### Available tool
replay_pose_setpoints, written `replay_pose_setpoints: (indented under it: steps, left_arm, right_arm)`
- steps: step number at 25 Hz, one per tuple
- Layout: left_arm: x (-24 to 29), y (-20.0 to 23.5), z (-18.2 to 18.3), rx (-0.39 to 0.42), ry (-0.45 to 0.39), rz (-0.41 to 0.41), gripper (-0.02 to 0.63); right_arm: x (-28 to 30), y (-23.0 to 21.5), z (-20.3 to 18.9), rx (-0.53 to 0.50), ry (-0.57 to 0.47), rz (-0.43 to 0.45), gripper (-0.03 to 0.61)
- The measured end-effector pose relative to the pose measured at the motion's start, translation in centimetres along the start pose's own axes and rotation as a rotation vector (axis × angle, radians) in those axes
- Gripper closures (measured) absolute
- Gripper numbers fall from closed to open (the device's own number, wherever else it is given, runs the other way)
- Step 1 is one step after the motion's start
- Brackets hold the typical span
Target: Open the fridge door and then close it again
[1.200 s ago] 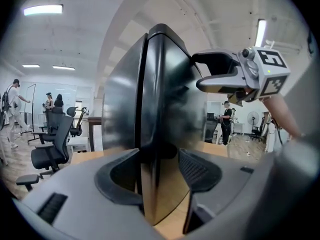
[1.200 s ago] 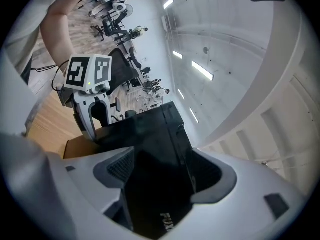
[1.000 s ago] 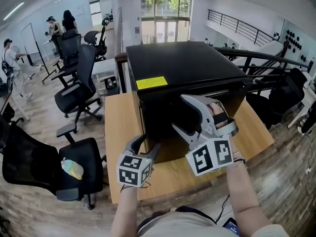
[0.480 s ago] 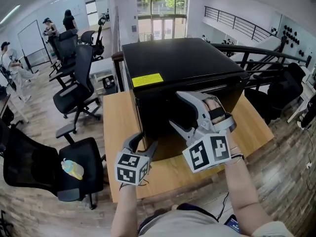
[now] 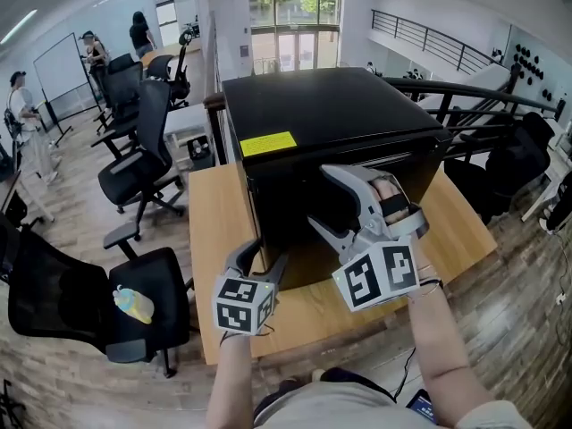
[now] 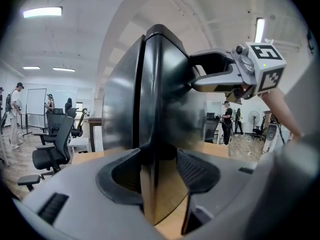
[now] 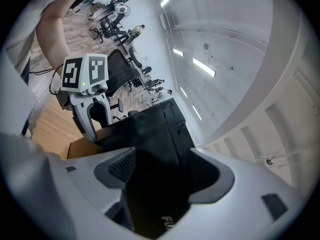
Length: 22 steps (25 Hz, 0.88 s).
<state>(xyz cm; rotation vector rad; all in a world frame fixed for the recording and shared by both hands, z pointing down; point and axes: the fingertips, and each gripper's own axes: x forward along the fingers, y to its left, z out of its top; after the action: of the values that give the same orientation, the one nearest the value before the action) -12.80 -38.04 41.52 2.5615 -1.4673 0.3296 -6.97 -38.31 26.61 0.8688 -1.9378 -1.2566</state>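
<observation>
A black fridge with a yellow label stands on a wooden table, its door shut. My left gripper is at the door's lower left corner. In the left gripper view its jaws straddle the door's vertical edge and are closing, with a gap still showing beside the right pad. My right gripper stands wide open against the door's front, higher and to the right. Seen from the right gripper view, black fridge surface fills the space between its pads.
Black office chairs stand left of the table; the nearest one holds a yellow and blue item. People stand by a whiteboard at the back left. A dark railing runs behind the fridge on the right.
Both grippers and the fridge keep their places. The people at the back left have shifted about.
</observation>
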Motion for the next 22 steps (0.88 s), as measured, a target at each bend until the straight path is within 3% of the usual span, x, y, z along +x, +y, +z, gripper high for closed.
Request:
replay_pose_setpoints:
  steps: [13,18,22]
  left_arm:
    - [-2.2,-2.0,0.0,-0.009,-0.004,-0.015,0.417]
    - [-2.9,-3.2,-0.6,-0.005,-0.021,-0.025,0.422]
    - [-4.4,-4.5,-1.4,-0.002,-0.021,-0.084,0.433]
  right_arm:
    - [-2.1,-0.2,0.3,0.023,-0.001,0.024,0.242]
    - [-3.7,0.6,0.1,0.044,0.016,-0.059,0.252]
    - [-5.4,1.1,0.7,0.095,0.027,-0.098,0.239]
